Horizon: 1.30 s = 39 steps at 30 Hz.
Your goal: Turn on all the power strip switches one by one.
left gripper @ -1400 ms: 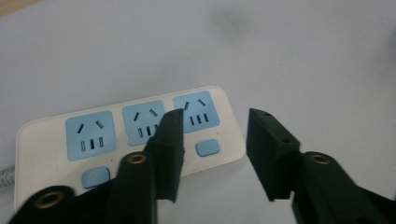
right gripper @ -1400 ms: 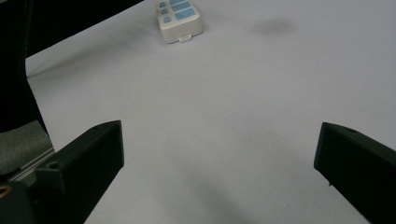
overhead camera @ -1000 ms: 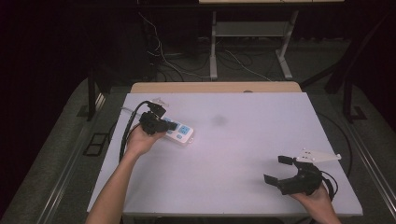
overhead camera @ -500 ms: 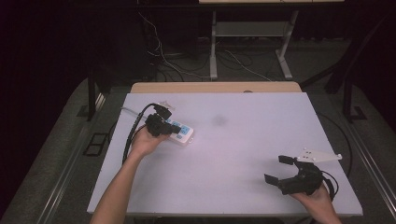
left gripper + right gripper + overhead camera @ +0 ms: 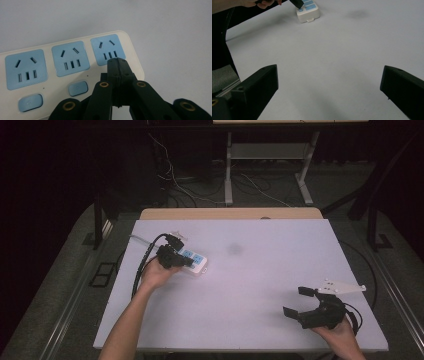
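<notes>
Work in hand: the left gripper [image 5: 117, 62] bears its tip down on a white power strip [image 5: 50, 75] with blue sockets, seemingly to press one of its switch buttons [image 5: 78, 88] or that end of the strip.
Power strip, place: it lies flat on the white counter [image 5: 250, 285], in the left half toward the far edge, well apart from the right gripper [image 5: 304, 303].
Left jaws: clenched together with nothing between them; pressed into one blunt point, they suit poking better than gripping, which is likely why they are held so.
Left gripper, pose: it comes at the strip from the near side, tip over the end socket [image 5: 108, 49], just beside the second button; whether it truly touches the plastic I cannot tell.
Right jaws: released, spread wide over bare counter, holding nothing.
Right gripper, reason: parked near the front right corner, it seems kept out of the way while the left one works alone.
Hidden: the strip's left end is cut off in the left gripper view, so its socket count stays unknown; the jaws cover the strip's near edge below the end socket, where a third button may sit.
Hard to make out: in the high view the left hand [image 5: 157, 272] and gripper cover most of the strip; a faint grey smudge [image 5: 234, 249] on the counter beyond it may be a stain or a shadow.
</notes>
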Each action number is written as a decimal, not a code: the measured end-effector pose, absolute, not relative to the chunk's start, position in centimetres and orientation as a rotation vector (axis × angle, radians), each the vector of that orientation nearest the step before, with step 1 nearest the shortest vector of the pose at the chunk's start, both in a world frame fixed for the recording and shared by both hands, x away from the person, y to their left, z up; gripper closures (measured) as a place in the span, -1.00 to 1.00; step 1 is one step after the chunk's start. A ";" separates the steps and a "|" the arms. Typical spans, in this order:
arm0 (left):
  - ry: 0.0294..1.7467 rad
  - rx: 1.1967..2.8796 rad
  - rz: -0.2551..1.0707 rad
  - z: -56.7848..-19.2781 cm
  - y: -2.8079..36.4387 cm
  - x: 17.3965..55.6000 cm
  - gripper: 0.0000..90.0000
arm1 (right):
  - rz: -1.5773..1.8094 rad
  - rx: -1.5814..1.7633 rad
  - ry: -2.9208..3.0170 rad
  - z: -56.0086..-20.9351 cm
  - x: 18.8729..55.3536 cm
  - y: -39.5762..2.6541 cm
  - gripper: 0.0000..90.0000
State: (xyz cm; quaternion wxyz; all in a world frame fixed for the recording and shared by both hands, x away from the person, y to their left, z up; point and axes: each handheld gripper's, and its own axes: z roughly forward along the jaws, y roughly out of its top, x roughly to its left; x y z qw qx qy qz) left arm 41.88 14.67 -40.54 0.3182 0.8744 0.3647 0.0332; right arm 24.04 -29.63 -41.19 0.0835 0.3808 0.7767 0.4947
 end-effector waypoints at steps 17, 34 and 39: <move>0.944 2.340 0.114 -40.7 14.1 41.7 1.00 | 1.472 1.132 2.316 -41.1 23.9 -29.7 -0.97; 0.966 2.306 0.107 -40.9 14.3 41.6 1.00 | 1.470 1.137 2.310 -41.2 23.9 -29.9 -0.97; 0.980 2.283 0.093 -40.9 14.5 41.7 0.99 | 1.469 1.143 2.312 -41.2 23.9 -29.9 -0.97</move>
